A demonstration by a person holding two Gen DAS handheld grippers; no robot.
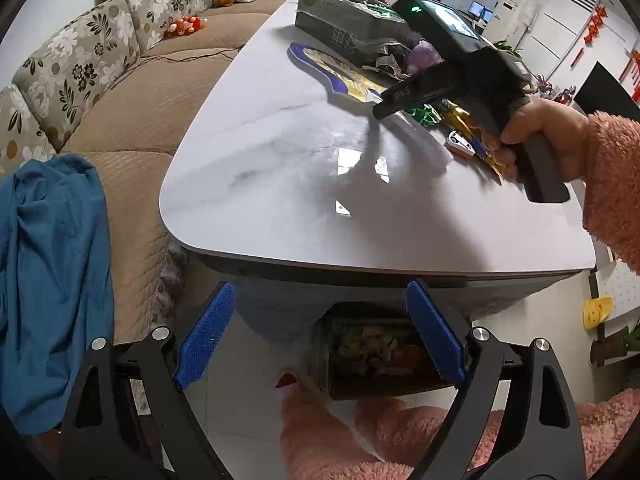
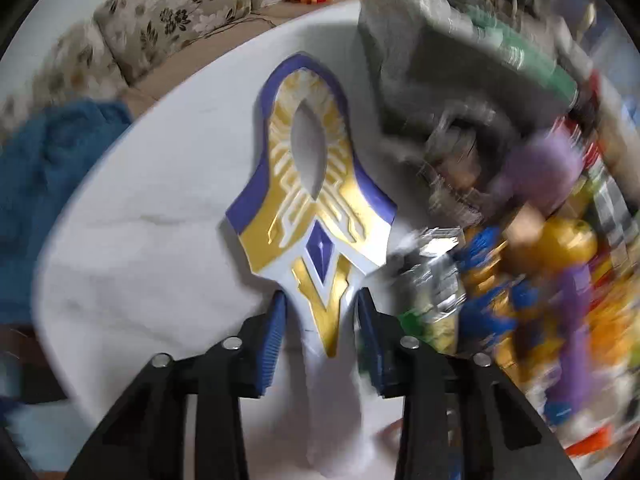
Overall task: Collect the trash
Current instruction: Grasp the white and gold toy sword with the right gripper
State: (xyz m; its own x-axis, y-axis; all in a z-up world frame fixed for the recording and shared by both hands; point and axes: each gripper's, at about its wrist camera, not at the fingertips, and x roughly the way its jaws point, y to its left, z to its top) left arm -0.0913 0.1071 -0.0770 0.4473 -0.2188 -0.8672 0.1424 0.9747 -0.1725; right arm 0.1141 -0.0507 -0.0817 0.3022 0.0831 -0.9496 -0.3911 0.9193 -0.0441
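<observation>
Fingers, right gripper (image 2: 320, 316): blue ribbed pads (image 2: 276, 336) parted, standing either side of the narrow lower tip of a flat blue, gold and white toy blade (image 2: 310, 208); whether the pads touch it cannot be told, and no grip is made.

Toy blade: lies flat on the white marble-look table (image 2: 140, 272), looped end pointing away toward the sofa (image 2: 168, 20).

Clutter, right of the blade: crumpled foil-like wrapper (image 2: 430, 276), purple plush (image 2: 540, 168), gold and blue toys (image 2: 560, 248), a dark film-wrapped box (image 2: 440, 52) behind. Heavily blurred; single pieces of trash hard to sort out here.

Fingers, left gripper (image 1: 320, 332): spread wide, holding nothing, hanging below the near table edge over the floor. Between them, on the floor, a dark bin (image 1: 376, 356) with mixed contents already inside.

Progress, as judged: some trash appears binned; the heap at the table's far side is untouched, so most of the collecting seems left. Which item the right gripper means to take is uncertain.

Views compared: the left wrist camera alone shows the bin, the person's right hand (image 1: 548, 140) on the tool handle, a toy car (image 1: 460, 144) and a blue cloth (image 1: 56, 272) on the sofa seat. The right wrist camera alone shows the blade's full pattern and the pads' placement at its tip.
</observation>
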